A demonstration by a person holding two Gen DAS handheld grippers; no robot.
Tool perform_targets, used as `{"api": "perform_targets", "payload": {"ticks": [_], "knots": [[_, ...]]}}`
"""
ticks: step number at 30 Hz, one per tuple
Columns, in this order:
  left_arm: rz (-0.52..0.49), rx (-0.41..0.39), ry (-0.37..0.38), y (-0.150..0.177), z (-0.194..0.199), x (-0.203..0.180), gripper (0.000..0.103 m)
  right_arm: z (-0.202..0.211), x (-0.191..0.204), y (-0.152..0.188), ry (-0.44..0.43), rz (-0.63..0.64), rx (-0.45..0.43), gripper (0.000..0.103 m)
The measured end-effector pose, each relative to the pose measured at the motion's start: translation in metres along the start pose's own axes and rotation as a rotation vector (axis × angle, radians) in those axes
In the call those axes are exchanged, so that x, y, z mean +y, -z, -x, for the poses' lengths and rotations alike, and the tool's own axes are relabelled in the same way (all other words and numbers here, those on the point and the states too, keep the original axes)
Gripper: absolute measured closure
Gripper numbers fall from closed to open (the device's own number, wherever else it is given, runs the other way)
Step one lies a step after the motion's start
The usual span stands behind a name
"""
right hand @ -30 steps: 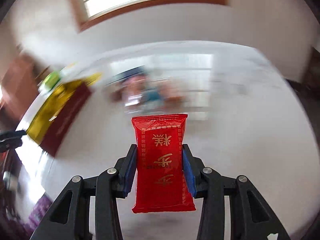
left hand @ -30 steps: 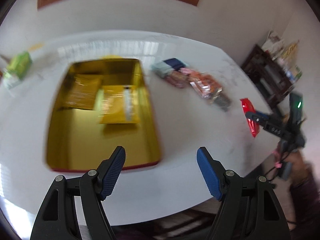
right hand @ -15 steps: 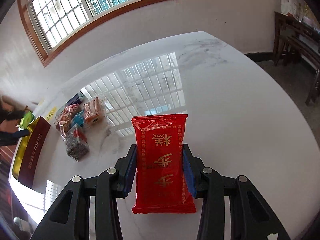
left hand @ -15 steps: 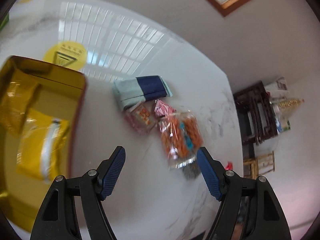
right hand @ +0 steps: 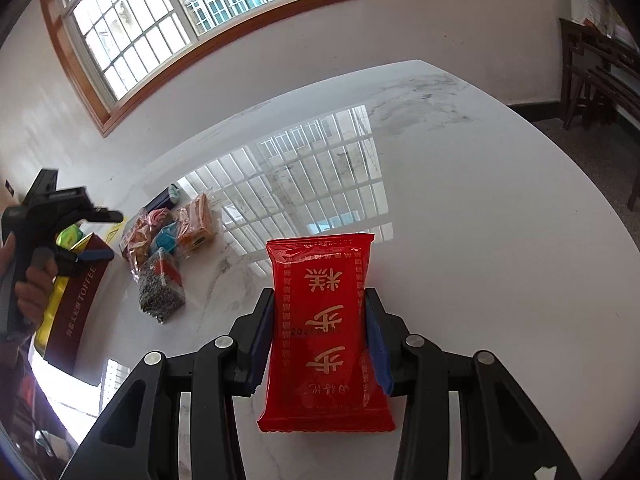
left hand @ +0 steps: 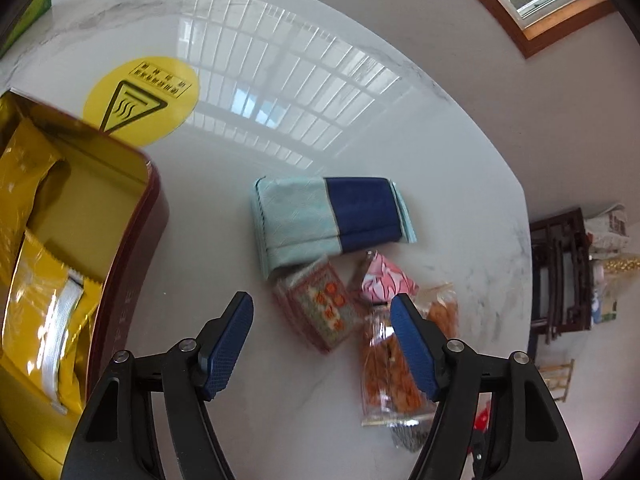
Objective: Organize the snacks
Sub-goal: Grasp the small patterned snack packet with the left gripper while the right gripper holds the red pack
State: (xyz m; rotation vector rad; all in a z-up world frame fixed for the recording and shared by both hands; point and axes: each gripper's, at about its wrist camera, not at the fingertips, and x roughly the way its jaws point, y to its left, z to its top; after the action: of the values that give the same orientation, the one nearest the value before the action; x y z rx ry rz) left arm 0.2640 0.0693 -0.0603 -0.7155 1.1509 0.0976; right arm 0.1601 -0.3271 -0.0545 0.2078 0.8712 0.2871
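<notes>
While the white marble table (right hand: 460,184) is being viewed from both wrist cameras, the following is being recorded:

Right gripper (right hand: 320,332): its 2 blue-padded fingers are being pressed against both sides of the red snack packet (right hand: 322,332), which is being held upright above the table top.

Left gripper (left hand: 322,346): its fingers are being held wide apart and nothing is being gripped; it is being held over the snack pile.

Snack pile (left hand: 340,280): a light-blue and navy pack (left hand: 332,216), a small patterned packet (left hand: 320,312), a pink wrapper (left hand: 384,280) and a clear bag of orange snacks (left hand: 388,376) are lying together, touching or overlapping.

Tin (left hand: 132,256): it is standing open just beside the pile, and yellow packets (left hand: 44,312) are lying in it.

Yellow warning sticker (left hand: 140,100): it is being shown flat on the table behind the tin.
</notes>
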Motion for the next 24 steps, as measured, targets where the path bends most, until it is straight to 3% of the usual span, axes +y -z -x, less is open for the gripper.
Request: {"api": "perform_targets", "payload": {"ticks": [3, 5, 6, 7, 15, 24], "knots": [[0.017, 0.002, -0.019, 0.002, -0.004, 0.0, 0.037, -0.002, 0.0, 0.0, -0.008, -0.001, 0.001, 0.064], [0.031, 0.018, -0.038, 0.001, -0.009, 0.002, 0.048, -0.001, -0.002, 0.0, -0.018, -0.012, -0.001, 0.064], [0.03, 0.03, -0.05, 0.001, -0.013, 0.001, 0.06, -0.001, -0.003, 0.0, -0.022, -0.016, -0.002, 0.064], [0.029, 0.039, -0.058, 0.001, -0.016, 0.001, 0.062, -0.001, -0.003, 0.0, -0.025, -0.02, -0.003, 0.064], [0.041, 0.032, -0.106, 0.002, -0.018, -0.005, 0.062, 0.0, -0.003, 0.001, -0.038, -0.02, -0.007, 0.063], [-0.057, -0.003, -0.146, 0.014, -0.016, -0.014, 0.067, -0.003, -0.003, 0.0, -0.018, -0.029, 0.005, 0.063]]}}
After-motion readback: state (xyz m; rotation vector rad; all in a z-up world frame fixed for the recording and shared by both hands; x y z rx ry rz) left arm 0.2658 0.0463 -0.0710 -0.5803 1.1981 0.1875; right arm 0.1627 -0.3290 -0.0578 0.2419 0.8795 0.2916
